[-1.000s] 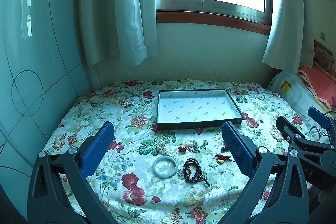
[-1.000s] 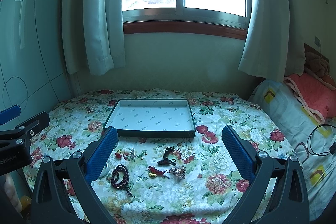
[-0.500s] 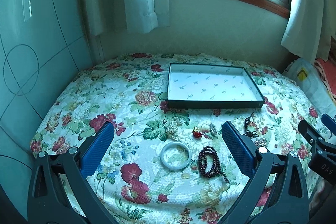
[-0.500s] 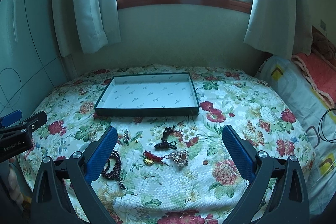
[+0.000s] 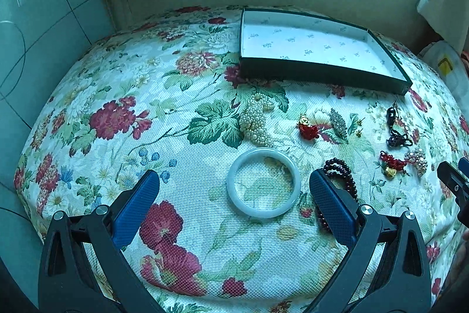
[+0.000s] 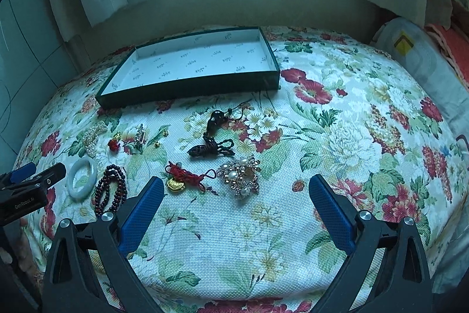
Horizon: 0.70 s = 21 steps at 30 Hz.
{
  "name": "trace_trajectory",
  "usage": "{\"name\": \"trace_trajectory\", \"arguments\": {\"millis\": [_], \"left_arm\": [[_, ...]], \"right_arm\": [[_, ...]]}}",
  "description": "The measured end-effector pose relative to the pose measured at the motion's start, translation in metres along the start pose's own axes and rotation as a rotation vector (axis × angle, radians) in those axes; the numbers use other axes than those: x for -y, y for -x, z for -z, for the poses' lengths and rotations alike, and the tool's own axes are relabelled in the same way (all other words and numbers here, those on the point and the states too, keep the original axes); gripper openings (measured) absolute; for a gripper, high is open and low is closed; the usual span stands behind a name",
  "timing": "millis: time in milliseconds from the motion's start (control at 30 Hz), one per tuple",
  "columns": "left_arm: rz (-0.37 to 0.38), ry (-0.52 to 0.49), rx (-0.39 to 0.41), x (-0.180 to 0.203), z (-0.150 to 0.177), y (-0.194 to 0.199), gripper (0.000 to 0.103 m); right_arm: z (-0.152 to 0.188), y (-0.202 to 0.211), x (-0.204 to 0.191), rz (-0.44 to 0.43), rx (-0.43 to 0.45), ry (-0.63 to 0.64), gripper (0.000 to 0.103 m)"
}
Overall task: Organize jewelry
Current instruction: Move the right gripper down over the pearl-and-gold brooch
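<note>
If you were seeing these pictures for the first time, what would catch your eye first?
A pale jade bangle lies flat on the floral bedspread, framed by the left gripper with its jaws wide open. Behind it sits an empty green tray; a pearl brooch glints ahead of the right gripper.

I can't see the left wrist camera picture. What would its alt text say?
A pale jade-coloured bangle lies on a floral bedspread between the open blue-padded jaws of the left gripper. Beyond it lie a heap of white pearls, a dark red bead strand and an empty dark green shallow box.
</note>
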<state>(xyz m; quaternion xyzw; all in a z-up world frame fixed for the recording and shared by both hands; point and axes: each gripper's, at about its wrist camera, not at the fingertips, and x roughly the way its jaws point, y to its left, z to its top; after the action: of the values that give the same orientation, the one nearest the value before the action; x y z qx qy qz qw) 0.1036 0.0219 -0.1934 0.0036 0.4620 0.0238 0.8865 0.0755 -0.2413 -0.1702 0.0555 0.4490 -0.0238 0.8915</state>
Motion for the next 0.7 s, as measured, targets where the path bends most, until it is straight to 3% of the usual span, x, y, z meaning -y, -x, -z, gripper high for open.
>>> {"name": "trace_trajectory", "arguments": {"millis": [100, 167, 233, 267, 600, 700], "left_arm": [[-0.006, -0.006, -0.011, 0.001, 0.001, -0.008, 0.101], [-0.008, -0.012, -0.014, 0.001, 0.001, -0.012, 0.101], [-0.009, -0.014, -0.020, 0.002, 0.000, -0.015, 0.101], [-0.007, -0.013, -0.023, 0.002, 0.000, -0.017, 0.101], [-0.008, -0.021, -0.034, 0.004, -0.003, -0.024, 0.101], [-0.006, -0.026, -0.040, 0.005, -0.002, -0.025, 0.101]], "right_arm": [[0.001, -0.012, 0.003, -0.002, -0.020, -0.007, 0.097], [0.001, -0.019, 0.005, -0.004, -0.036, -0.008, 0.090], [0.001, -0.026, 0.006, -0.002, -0.053, -0.012, 0.065], [0.001, -0.029, 0.007, -0.002, -0.064, -0.015, 0.063], [-0.003, -0.049, 0.010, 0.017, -0.091, -0.016, 0.062], [-0.004, -0.055, 0.008, 0.015, -0.098, -0.004, 0.057]]}}
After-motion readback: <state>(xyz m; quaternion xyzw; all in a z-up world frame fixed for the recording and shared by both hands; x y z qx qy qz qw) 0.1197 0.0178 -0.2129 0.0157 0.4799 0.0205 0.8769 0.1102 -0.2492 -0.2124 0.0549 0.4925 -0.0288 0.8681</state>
